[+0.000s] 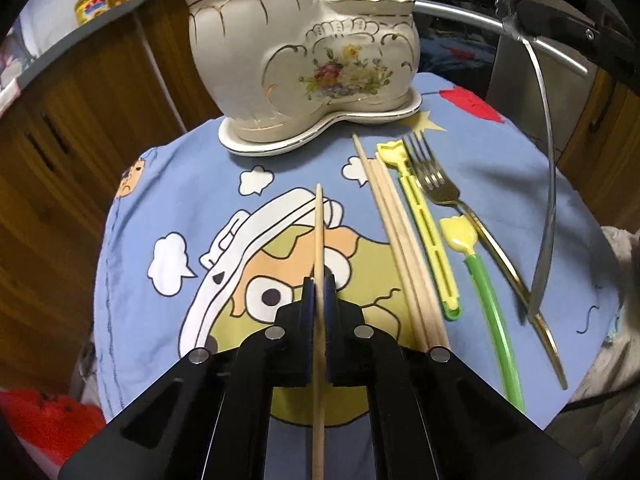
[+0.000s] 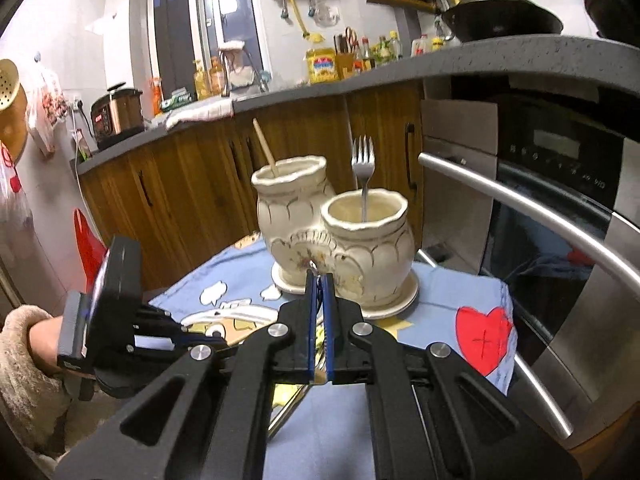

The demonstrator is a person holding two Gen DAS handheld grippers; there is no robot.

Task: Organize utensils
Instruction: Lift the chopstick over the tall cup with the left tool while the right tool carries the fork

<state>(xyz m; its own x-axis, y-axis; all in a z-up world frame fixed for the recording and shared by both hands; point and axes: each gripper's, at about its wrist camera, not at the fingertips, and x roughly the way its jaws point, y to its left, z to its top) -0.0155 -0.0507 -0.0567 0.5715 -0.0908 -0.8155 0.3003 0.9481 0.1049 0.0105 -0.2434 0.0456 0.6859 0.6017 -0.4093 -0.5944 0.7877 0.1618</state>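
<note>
My left gripper (image 1: 319,280) is shut on a wooden chopstick (image 1: 319,232), held above the blue cartoon cloth (image 1: 168,184) and pointing toward the cream double ceramic holder (image 1: 304,60). My right gripper (image 2: 319,278) is shut on a thin silver utensil, seen from the left wrist view as a long metal blade or handle (image 1: 548,200) hanging over the cloth. The holder (image 2: 332,232) has a chopstick (image 2: 265,148) in its far pot and a silver fork (image 2: 363,172) in its near pot. Several chopsticks (image 1: 396,240), a gold fork (image 1: 436,184) and yellow-green utensils (image 1: 428,232) lie on the cloth.
A steel oven with a bar handle (image 2: 520,208) stands right of the small table. Wooden cabinets (image 2: 192,184) and a crowded grey counter (image 2: 320,92) are behind. The left hand and its gripper body (image 2: 112,312) show at the lower left of the right wrist view.
</note>
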